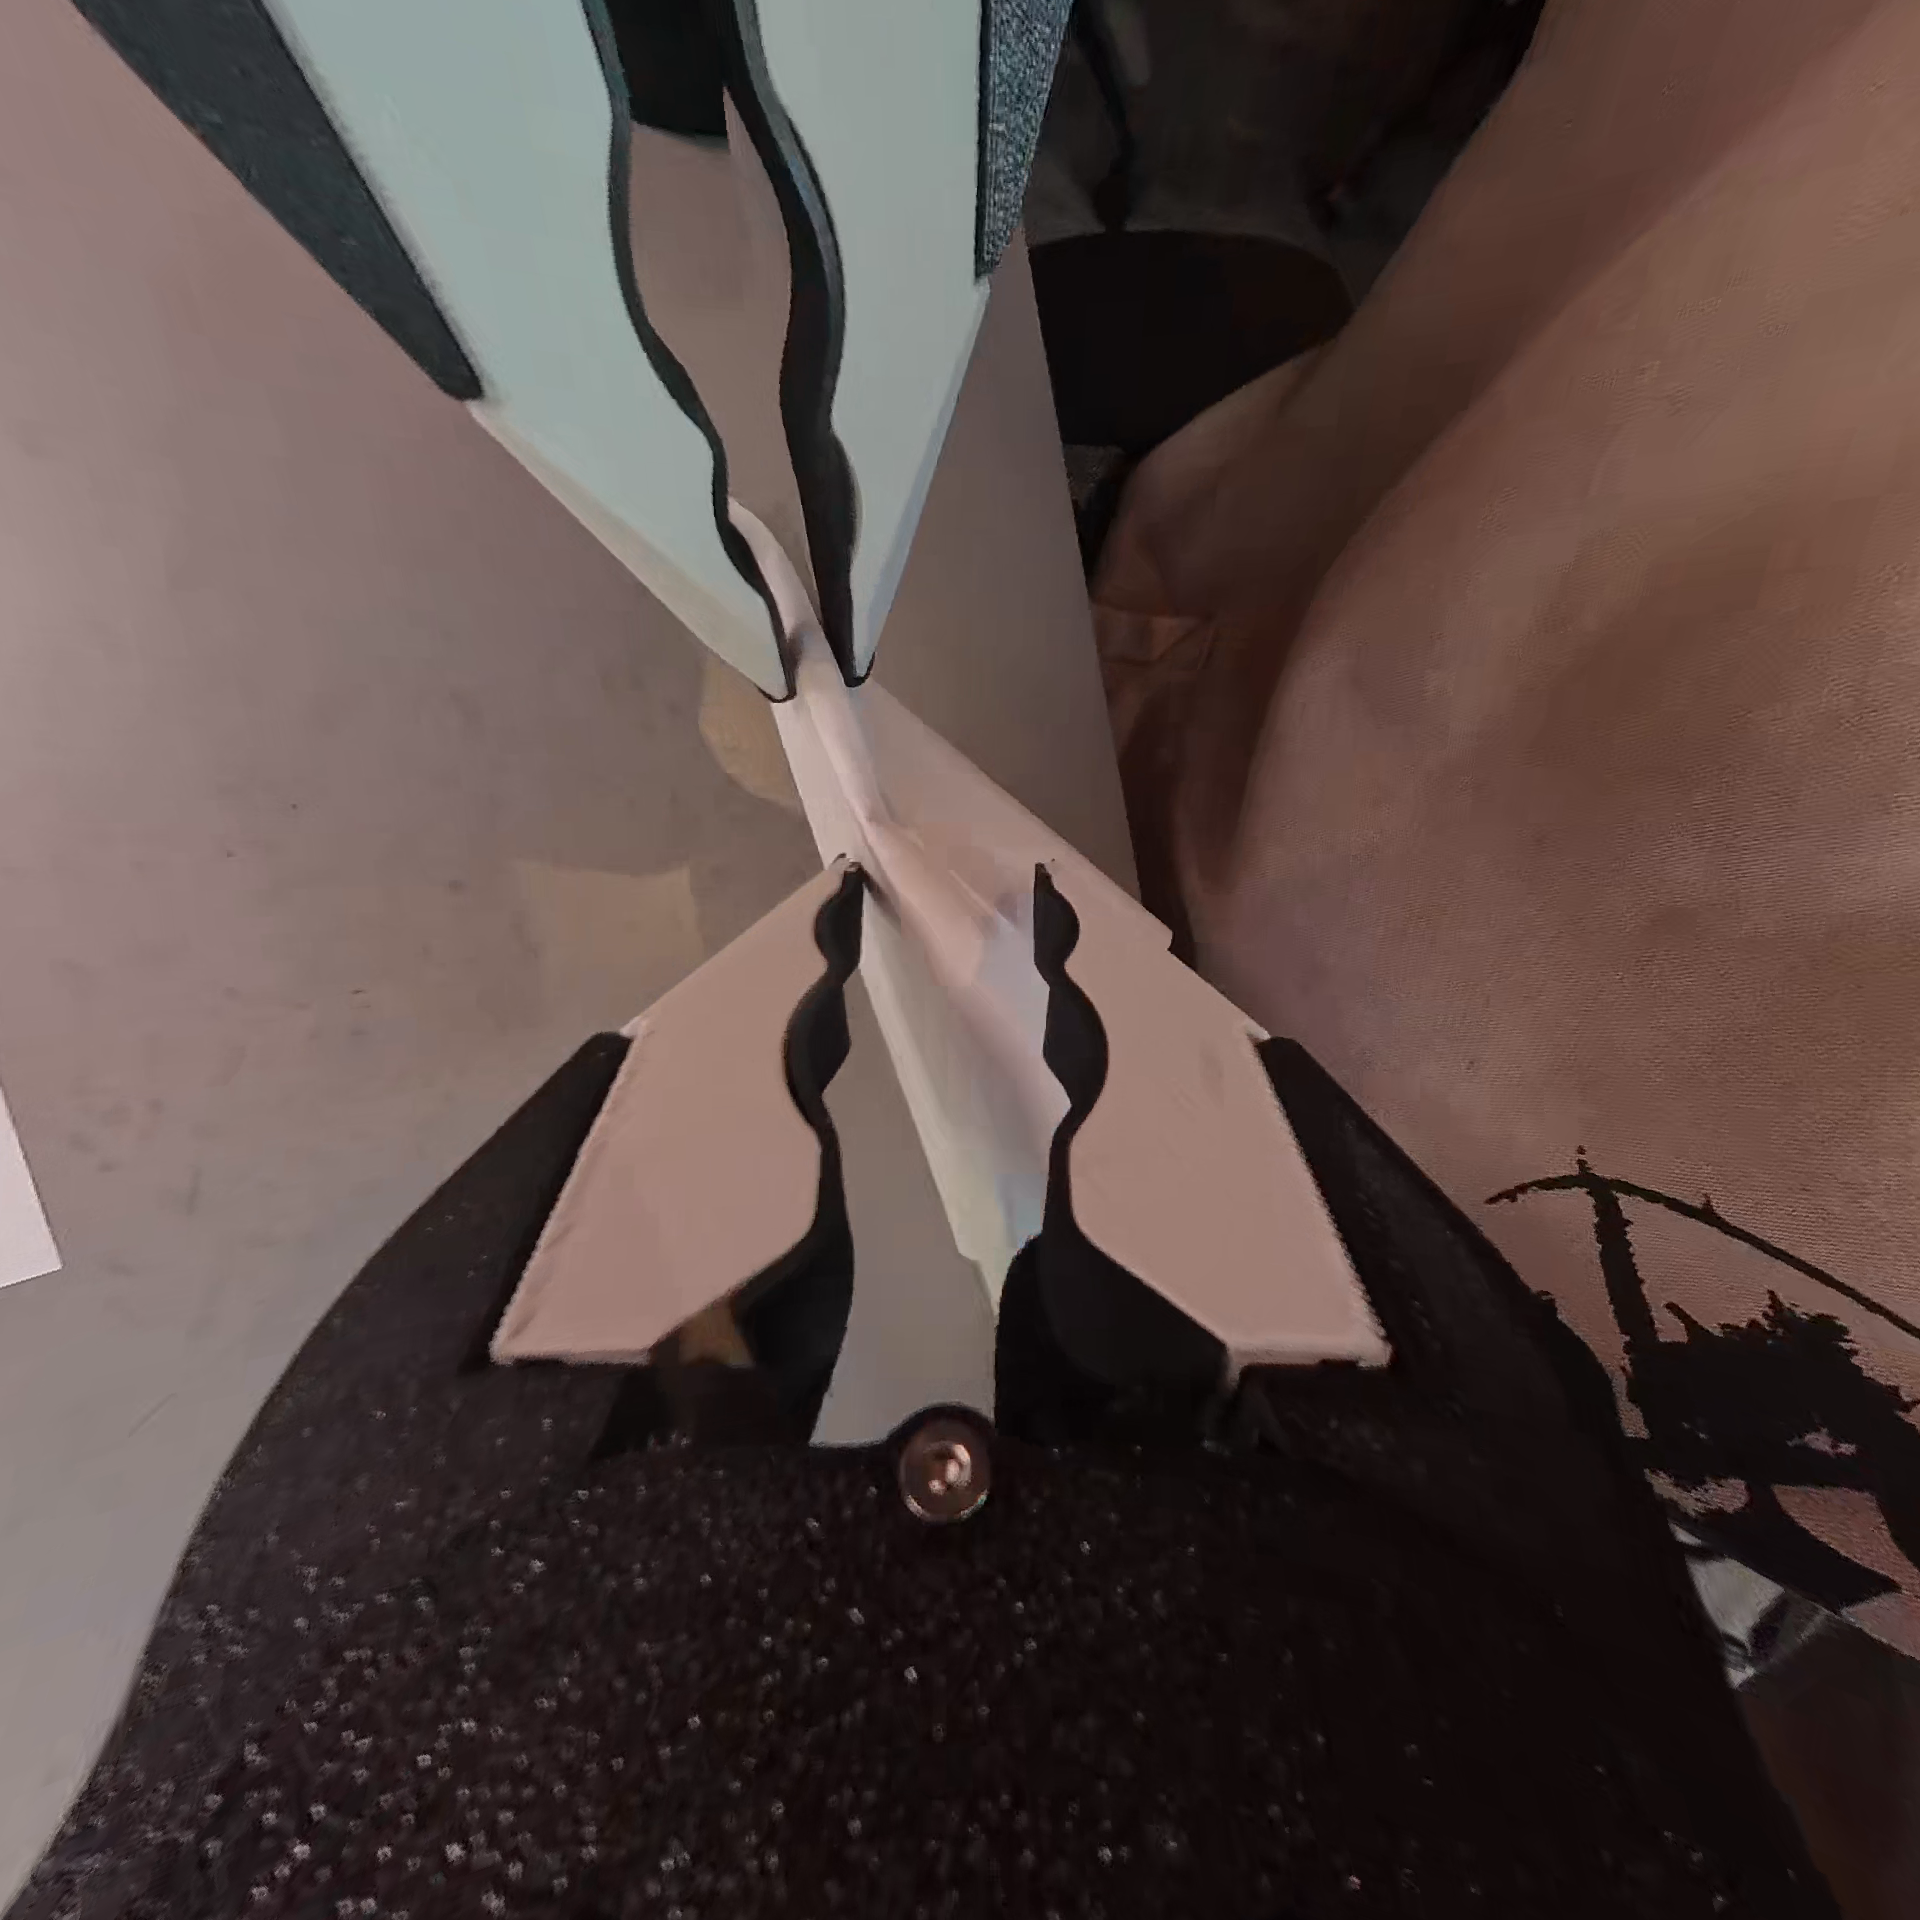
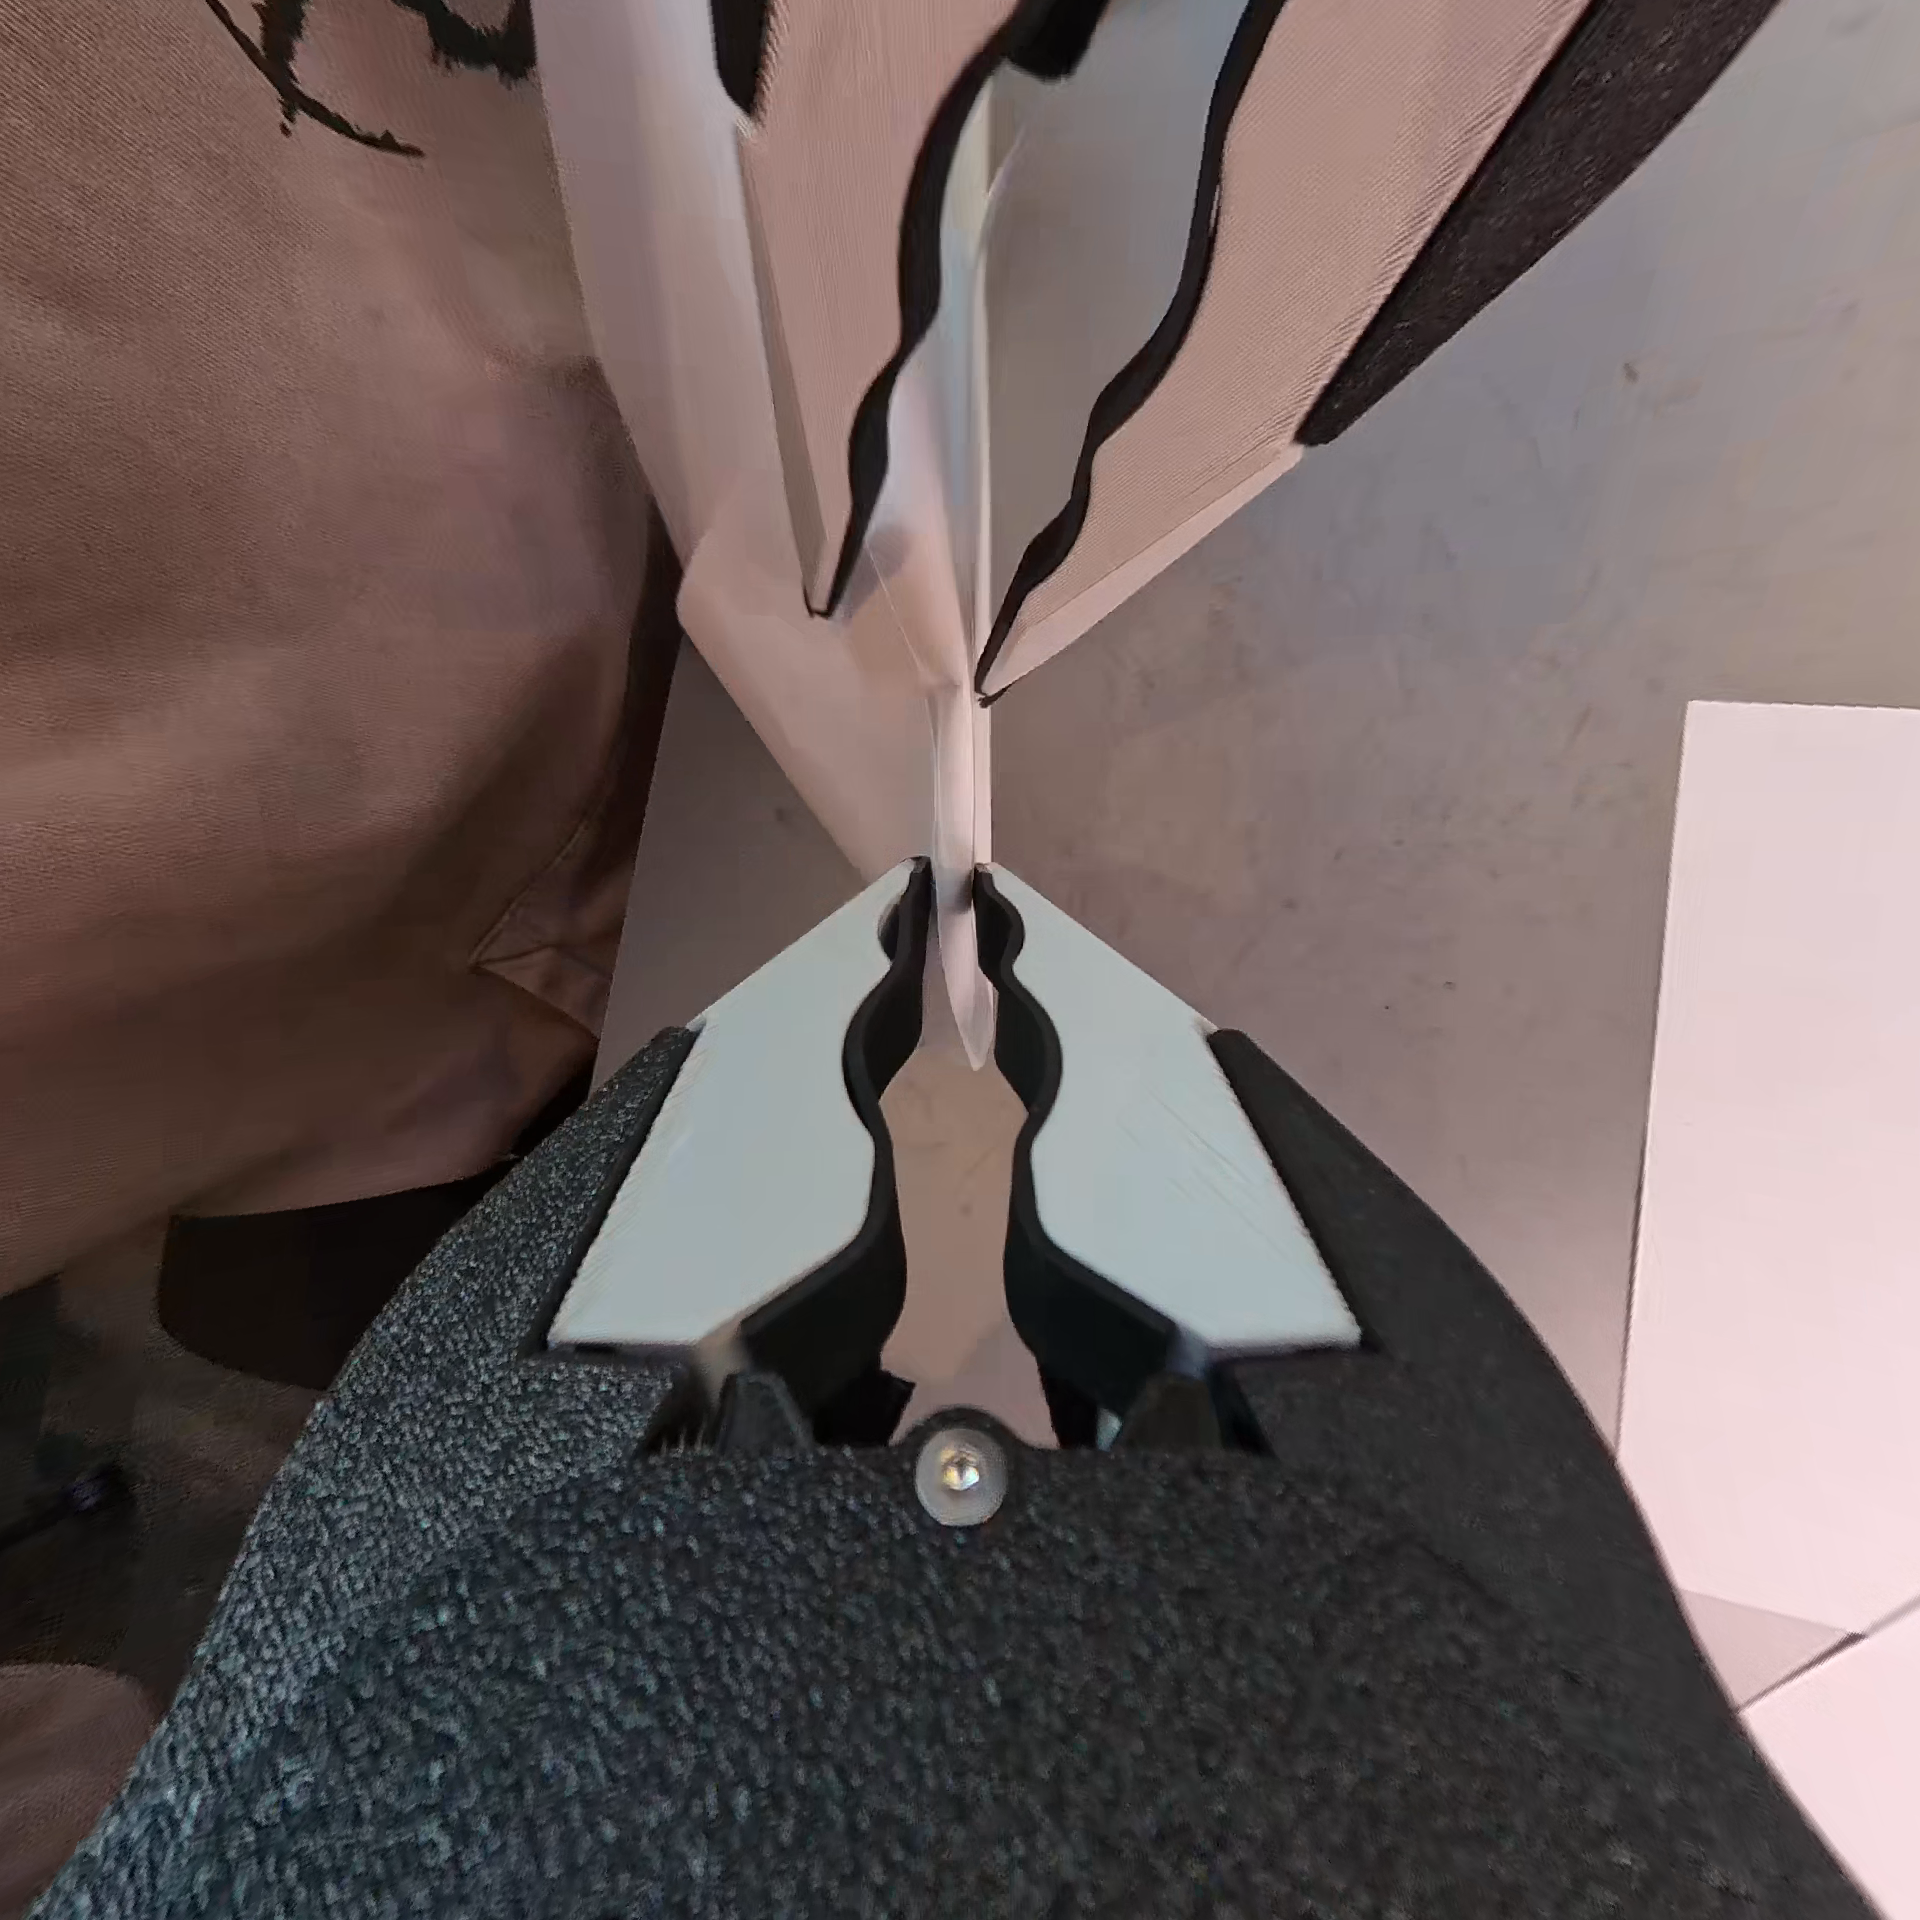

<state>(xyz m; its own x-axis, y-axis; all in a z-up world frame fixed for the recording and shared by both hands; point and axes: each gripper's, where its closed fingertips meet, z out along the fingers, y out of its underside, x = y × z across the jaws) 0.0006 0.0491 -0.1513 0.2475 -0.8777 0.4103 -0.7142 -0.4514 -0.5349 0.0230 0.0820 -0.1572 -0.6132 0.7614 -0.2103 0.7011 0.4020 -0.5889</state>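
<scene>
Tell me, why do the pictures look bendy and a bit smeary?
Left wrist view: the wide lens bends the table edge, and the far right tongs are motion-smeared. Right wrist view: the folded white paper pinched in the tongs looks soft, and the left tongs above blur; the light is pinkish, with no glare.

Grey tabletop [image 1: 260,831], dim floor beyond its edge.

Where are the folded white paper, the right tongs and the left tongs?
folded white paper [image 1: 940,1023]: left wrist view, creased middle.
right tongs [image 2: 948,868]: right wrist view, midway between tips pinching the paper's edge.
left tongs [image 1: 951,868]: left wrist view, midway between tips astride the paper.
</scene>
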